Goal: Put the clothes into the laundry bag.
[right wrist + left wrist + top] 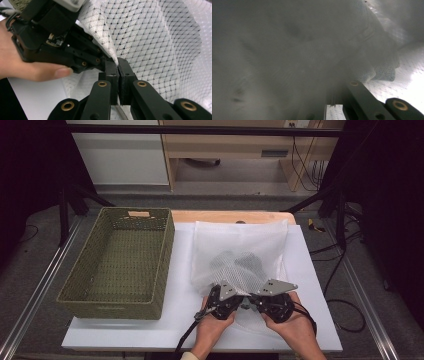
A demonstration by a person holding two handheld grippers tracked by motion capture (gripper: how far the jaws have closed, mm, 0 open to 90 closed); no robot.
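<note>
Jaws of the right gripper (118, 75) are closed tight on a fold of the white mesh bag (155, 45), the netting edge running down between the two black pads. Left gripper (226, 301) sits right against it, tip to tip; in the right gripper view its dark body (57, 42) and the hand (27, 67) holding it show at the upper left, its jaws meeting the same mesh edge beside the right pair. Left gripper's own view is smothered by blurred white fabric (294, 50) pressed close to the lens, so its pads can't be seen directly; they read as closed on the bag too.

From the high view both hands come in from the bottom edge, right gripper (272, 302) and left one side by side at the near end of the mesh bag (240, 245), which lies spread on the white bench (310, 285), right of centre. Something dark (235, 265) lies inside the bag; can't make out what through the netting. Near rim of the bag is hidden under the grippers.

Green woven basket (120, 262) stands on the left part of the bench, just beside the bag, not touching the grippers. Cables (300, 312) trail from the grippers toward the person. Wooden strip (230, 216) shows at the far bench edge.
</note>
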